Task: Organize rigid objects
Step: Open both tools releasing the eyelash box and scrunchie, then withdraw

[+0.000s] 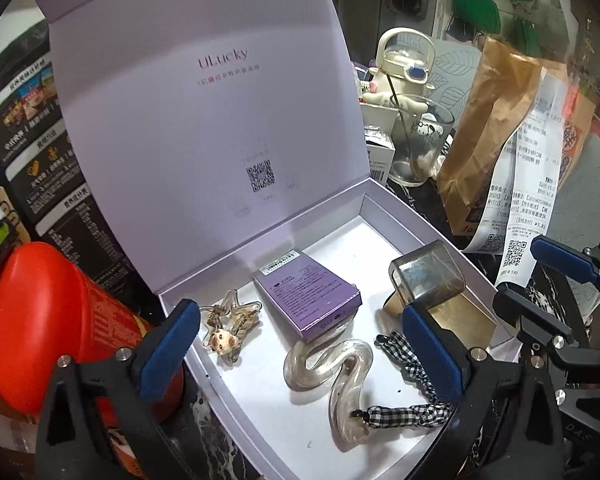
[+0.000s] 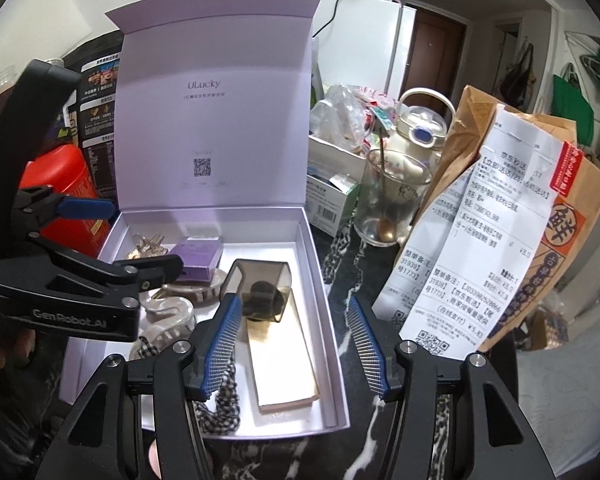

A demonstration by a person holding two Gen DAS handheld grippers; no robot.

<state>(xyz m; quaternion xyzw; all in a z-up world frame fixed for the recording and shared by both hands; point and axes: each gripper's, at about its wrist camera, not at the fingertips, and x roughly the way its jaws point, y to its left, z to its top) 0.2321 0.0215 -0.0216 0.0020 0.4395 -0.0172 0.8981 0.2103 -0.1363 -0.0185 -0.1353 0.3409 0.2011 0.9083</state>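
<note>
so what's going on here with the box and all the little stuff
A person holding two grippers is sorting small items into an open lavender gift box. Inside lie a purple carton, a star hair clip, a wavy clear clip, a gingham ribbon and a gold bottle. The left gripper and right gripper hover with jaws open, holding nothing.

My open white box (image 1: pixel 384 204) has its lid upright. Inside lie a star-shaped clip (image 1: pixel 230 328), a purple carton (image 1: pixel 306 298) resting partly on a wavy clear clip (image 1: pixel 332 372), a gingham bow (image 1: pixel 404 412), and a gold bottle (image 2: pixel 278 356) with a smoky cap (image 1: pixel 428 272).
</note>
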